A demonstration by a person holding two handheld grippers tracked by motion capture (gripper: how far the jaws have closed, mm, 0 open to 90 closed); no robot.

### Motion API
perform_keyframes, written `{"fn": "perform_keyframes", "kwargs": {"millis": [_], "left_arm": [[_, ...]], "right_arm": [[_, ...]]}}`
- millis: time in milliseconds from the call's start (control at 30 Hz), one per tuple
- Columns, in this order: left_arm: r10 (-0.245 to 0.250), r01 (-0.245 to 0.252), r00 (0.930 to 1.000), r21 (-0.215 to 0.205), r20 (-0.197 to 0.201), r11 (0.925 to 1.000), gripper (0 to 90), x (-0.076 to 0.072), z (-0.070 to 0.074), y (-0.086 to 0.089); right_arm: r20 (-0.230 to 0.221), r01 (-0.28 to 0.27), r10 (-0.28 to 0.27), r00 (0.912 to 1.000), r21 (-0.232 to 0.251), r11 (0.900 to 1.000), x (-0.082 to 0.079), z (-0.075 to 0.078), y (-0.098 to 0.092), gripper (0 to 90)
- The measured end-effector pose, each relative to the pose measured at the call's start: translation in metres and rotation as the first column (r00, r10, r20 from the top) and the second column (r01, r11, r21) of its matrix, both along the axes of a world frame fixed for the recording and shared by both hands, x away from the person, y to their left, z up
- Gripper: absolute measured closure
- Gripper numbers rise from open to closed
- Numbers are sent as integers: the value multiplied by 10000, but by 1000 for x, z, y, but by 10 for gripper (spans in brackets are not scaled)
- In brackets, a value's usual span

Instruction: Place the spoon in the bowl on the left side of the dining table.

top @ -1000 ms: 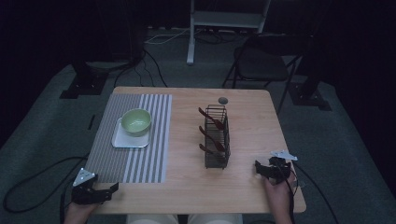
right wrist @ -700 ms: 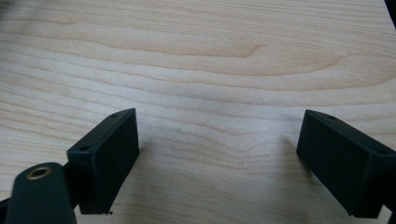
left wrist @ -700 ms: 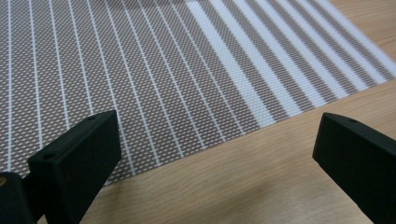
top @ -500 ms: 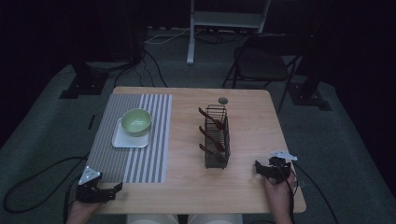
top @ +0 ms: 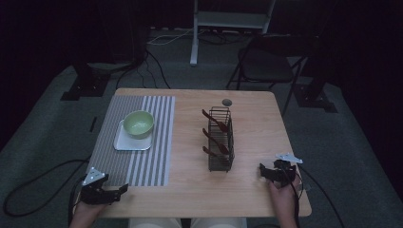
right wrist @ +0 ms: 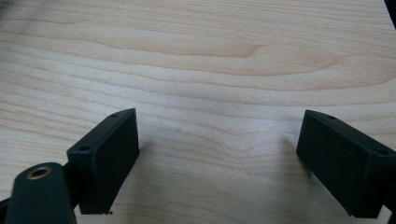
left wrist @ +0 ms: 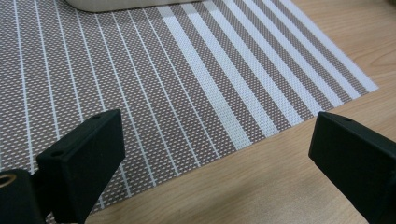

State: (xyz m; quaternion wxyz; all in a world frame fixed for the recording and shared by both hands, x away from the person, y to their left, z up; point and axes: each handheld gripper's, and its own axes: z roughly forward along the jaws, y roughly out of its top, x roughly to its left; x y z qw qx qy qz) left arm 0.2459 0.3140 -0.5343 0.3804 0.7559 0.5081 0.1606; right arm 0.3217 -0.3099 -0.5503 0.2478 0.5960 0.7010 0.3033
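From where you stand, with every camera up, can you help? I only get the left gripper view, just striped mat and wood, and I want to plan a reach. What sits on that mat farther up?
Observer: A green bowl rests on a white tray on the striped mat.
Operator: Anything right of the mat?
Observer: A black wire rack stands on the bare table, holding three dark spoons whose ends poke out toward the mat.
Operator: Where's the other gripper?
Observer: The right gripper sits at the table's near right corner, jaws wide apart over bare wood, holding nothing.
Operator: And mine?
Observer: The left gripper is at the mat's near edge, jaws open and pointing toward the right.
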Motion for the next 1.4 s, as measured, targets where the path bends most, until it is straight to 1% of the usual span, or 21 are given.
{"fn": "perform_keyframes", "kwargs": {"millis": [167, 300, 600, 667, 700, 833, 900, 933, 967, 1033, 1267, 1333, 1367, 1400], "left_arm": [[-208, 207, 9998, 73, 32, 9998, 36, 1, 3, -6], [-233, 233, 9997, 56, 67, 9997, 36, 3, 5, -7], [-558, 558, 9984, 64, 56, 9984, 36, 9, 10, -16], [-529, 528, 9985, 66, 159, 9986, 36, 10, 11, -18], [-594, 593, 9981, 34, 187, 9982, 36, 11, 12, -19], [-651, 650, 9976, 78, 221, 9979, 36, 14, 14, -24], [-787, 785, 9967, 107, 216, 9969, 36, 15, 15, -28], [-853, 849, 9961, 195, 212, 9962, 36, 17, 16, -31], [-941, 938, 9953, 177, 208, 9954, 36, 17, 17, -32], [-969, 964, 9950, 207, 256, 9951, 36, 19, 18, -36], [-1305, 1294, 9908, 318, 347, 9911, 36, 26, 25, -49], [-1418, 1409, 9893, 260, 357, 9897, 36, 28, 27, -52], [-1398, 1386, 9894, 323, 401, 9898, 36, 29, 28, -54], [-1488, 1477, 9881, 294, 382, 9886, 36, 30, 29, -55]], "right_arm": [[0, -2, 2, 10000, -1, 10000, 0, 0, 0, 123], [-1, -1, 1, 10000, 0, 10000, 0, 0, 0, 122], [-1, -1, 1, 10000, 0, 10000, 0, 0, 0, 123], [-1, -2, 2, 10000, 0, 10000, 0, 0, 0, 123], [-1, -2, 2, 10000, -1, 10000, 0, 0, 0, 123], [-6, 2, -2, 10000, 4, 10000, 0, 0, 0, 123], [-1, -2, 2, 10000, 0, 10000, 0, 0, 0, 123], [-2, -1, 1, 10000, 0, 10000, 0, 0, 0, 123], [-2, -1, 1, 10000, 0, 10000, 0, 0, 0, 123], [-2, -2, 2, 10000, 0, 10000, 0, 0, 0, 123], [0, -1, 1, 10000, 1, 10000, 0, 0, 0, 123], [-1, -2, 2, 10000, -1, 10000, 0, 0, 0, 123], [-1, -1, 1, 10000, 1, 10000, 0, 0, 0, 123], [-1, -1, 1, 10000, 1, 10000, 0, 0, 0, 123]]}}
